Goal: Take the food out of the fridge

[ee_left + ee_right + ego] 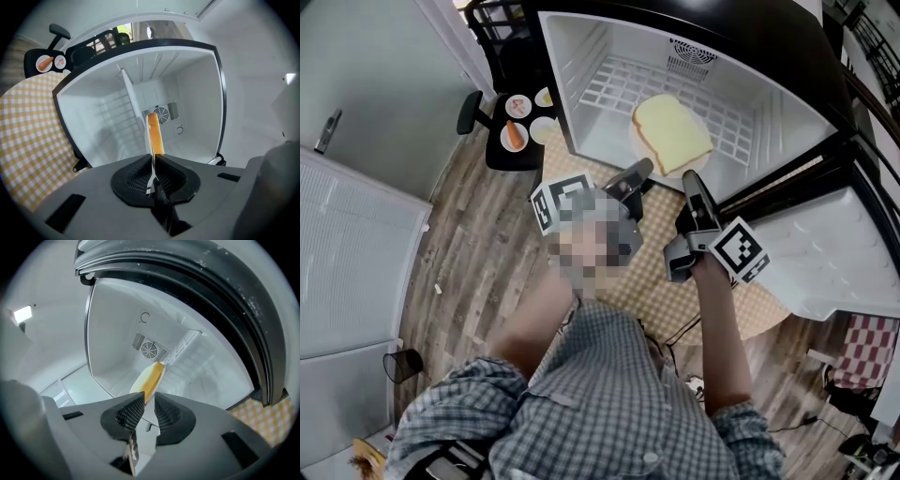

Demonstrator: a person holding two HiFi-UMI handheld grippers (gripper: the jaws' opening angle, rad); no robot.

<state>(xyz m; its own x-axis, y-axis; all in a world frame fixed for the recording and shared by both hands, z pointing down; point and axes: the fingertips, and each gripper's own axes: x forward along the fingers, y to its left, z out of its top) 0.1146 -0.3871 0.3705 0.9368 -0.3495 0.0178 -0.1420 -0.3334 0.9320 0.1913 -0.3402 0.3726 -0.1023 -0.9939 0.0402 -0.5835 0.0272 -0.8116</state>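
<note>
1. A slice of bread (672, 134) is seen lying on a white plate (639, 148) just inside the mouth of the open fridge (600, 56), over the fridge's wire shelf (609, 89). Whether the plate rests on that shelf cannot be told.
2. The left gripper (639, 172) is closed on the plate's rim at the fridge's opening. In the left gripper view the plate is shown edge-on, pinched between the two fingers (133, 176). The bread is seen beyond the fingertips, toward the fan at the back of the fridge.
3. The right gripper (692, 180) is set on the same rim, nearer the fridge's door (844, 244). Its fingers (126, 416) are drawn narrow, with the plate's edge held in the gap and the bread just past the tips.
4. The fridge is stood on a checked counter (661, 277).
</note>
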